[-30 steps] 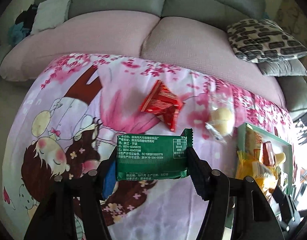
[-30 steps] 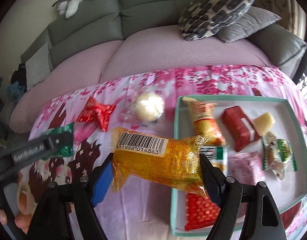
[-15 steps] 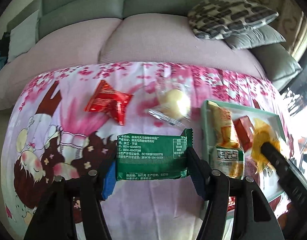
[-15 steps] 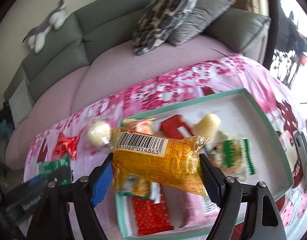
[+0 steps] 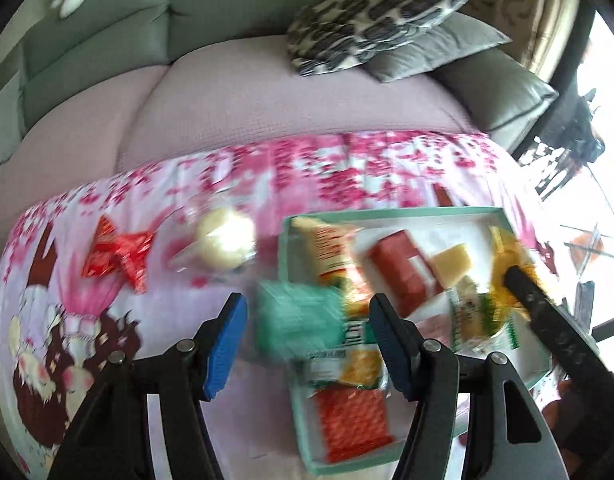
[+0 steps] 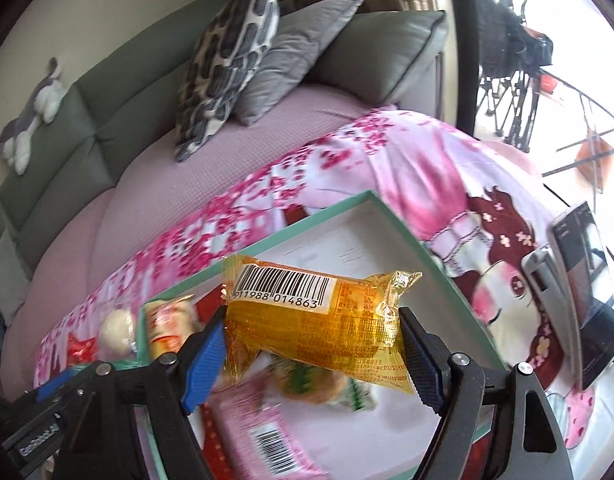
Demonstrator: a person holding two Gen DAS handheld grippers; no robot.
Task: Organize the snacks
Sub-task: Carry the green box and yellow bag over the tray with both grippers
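Ahead of me a grey-green sofa (image 5: 107,36) has a pink seat cover (image 5: 267,100). A patterned pillow (image 5: 371,8) leans on a plain grey one (image 5: 435,52). A plush toy (image 6: 31,116), maybe a cat, lies along the backrest. A phone (image 6: 587,280) rests on the cartoon-print cloth (image 6: 447,184).

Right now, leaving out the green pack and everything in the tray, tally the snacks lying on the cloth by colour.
Red packet: 1
Pale round bun in clear wrap: 1
Total: 2
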